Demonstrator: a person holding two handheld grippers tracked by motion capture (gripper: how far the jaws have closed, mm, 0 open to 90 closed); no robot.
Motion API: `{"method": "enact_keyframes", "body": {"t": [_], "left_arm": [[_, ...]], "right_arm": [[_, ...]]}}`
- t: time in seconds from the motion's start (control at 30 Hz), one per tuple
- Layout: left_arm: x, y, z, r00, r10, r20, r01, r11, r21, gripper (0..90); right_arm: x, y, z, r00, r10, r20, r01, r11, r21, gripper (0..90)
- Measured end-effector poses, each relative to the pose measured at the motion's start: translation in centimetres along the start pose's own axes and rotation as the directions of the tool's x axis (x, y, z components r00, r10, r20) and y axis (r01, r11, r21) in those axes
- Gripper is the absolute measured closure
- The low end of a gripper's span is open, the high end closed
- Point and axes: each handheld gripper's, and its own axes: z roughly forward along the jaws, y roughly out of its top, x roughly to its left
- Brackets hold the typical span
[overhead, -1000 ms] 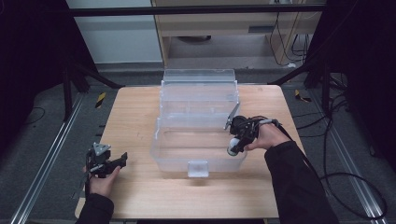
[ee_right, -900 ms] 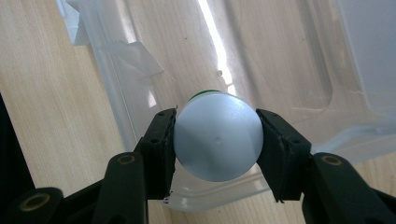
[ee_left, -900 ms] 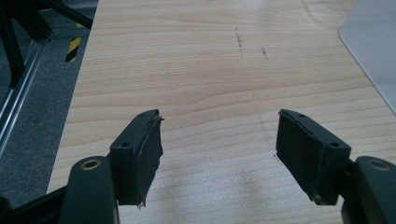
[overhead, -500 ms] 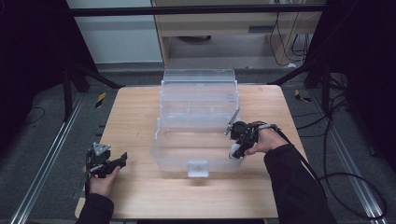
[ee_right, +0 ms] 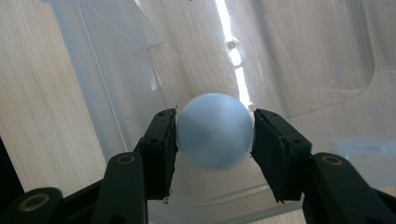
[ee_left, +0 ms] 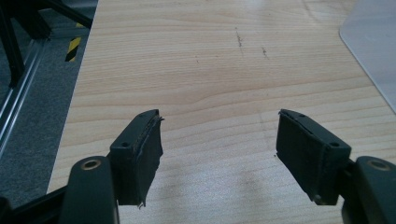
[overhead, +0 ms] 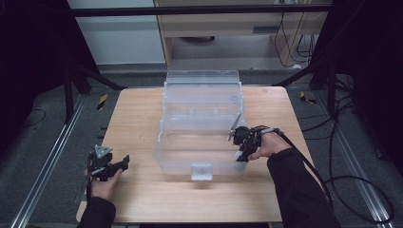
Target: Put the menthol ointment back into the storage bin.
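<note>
A clear plastic box (overhead: pixel 199 121) with stepped tiers stands open in the middle of the wooden table (overhead: pixel 138 118). My right gripper (overhead: pixel 240 156) hangs over the box's front right corner, shut on a pale blue ball (ee_right: pixel 215 129) that sits between its two black pads; the clear box wall (ee_right: pixel 116 93) lies just below it. My left gripper (overhead: pixel 124 163) rests near the table's front left, well apart from the box. Its jaws stand wide open over bare wood (ee_left: pixel 215 84), with nothing between them.
A corner of the clear box (ee_left: pixel 373 51) reaches into the left gripper view at upper right. Black frame legs (overhead: pixel 76 80) and cables (overhead: pixel 332 142) lie off the table's sides. A metal rail (overhead: pixel 43 171) runs along the floor at left.
My right gripper has moved with the ball slightly left and down toward the box's front right corner. The left gripper has stayed where it was.
</note>
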Motion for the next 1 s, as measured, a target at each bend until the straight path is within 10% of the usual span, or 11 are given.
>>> {"method": "enact_keyframes", "body": {"t": [0.4, 0.63, 0.77, 0.8, 0.83, 0.93, 0.97, 1.0], "left_arm": [[0.0, 0.0, 0.0, 1.0, -0.001, 0.0, 0.001, 1.0, 0.0, 30.5], [0.0, 0.0, -0.1, 1.0, -0.004, 0.0, 0.004, 1.0, -0.001, 30.4], [-0.1, 0.0, -0.1, 1.0, -0.004, 0.007, 0.004, 1.0, -0.001, 30.5], [0.0, 0.0, -0.1, 1.0, -0.004, 0.006, 0.004, 1.0, -0.002, 30.5], [0.0, 0.0, -0.1, 1.0, -0.006, 0.006, 0.006, 1.0, -0.002, 30.5], [0.1, 0.0, -0.1, 0.9999, -0.01, 0.006, 0.01, 1.0, -0.002, 30.6], [0.1, 0.0, -0.1, 0.9999, -0.01, 0.007, 0.01, 0.9999, -0.002, 30.7], [0.1, 0.0, -0.1, 0.9999, -0.01, 0.007, 0.01, 0.9999, -0.002, 30.8]], "right_arm": [[0.2, -0.4, -1.3, 0.9989, 0.034, 0.031, -0.032, 0.997, -0.068, 47.8], [0.6, -1.4, -3.6, 0.9869, 0.128, 0.097, -0.103, 0.967, -0.234, 36.0], [0.8, -3.3, -4.9, 0.9695, 0.212, 0.123, -0.15, 0.91, -0.387, 28.0], [0.8, -3.3, -4.9, 0.9695, 0.212, 0.123, -0.15, 0.91, -0.387, 28.0], [0.7, -4.3, -5.3, 0.953, 0.273, 0.131, -0.184, 0.865, -0.467, 26.5], [0.7, -6.1, -5.9, 0.9195, 0.371, 0.13, -0.241, 0.792, -0.56, 21.5], [0.7, -6.6, -6.0, 0.9096, 0.394, 0.13, -0.25, 0.771, -0.586, 20.1], [0.7, -6.6, -6.0, 0.9096, 0.394, 0.13, -0.25, 0.771, -0.586, 20.1]]}}
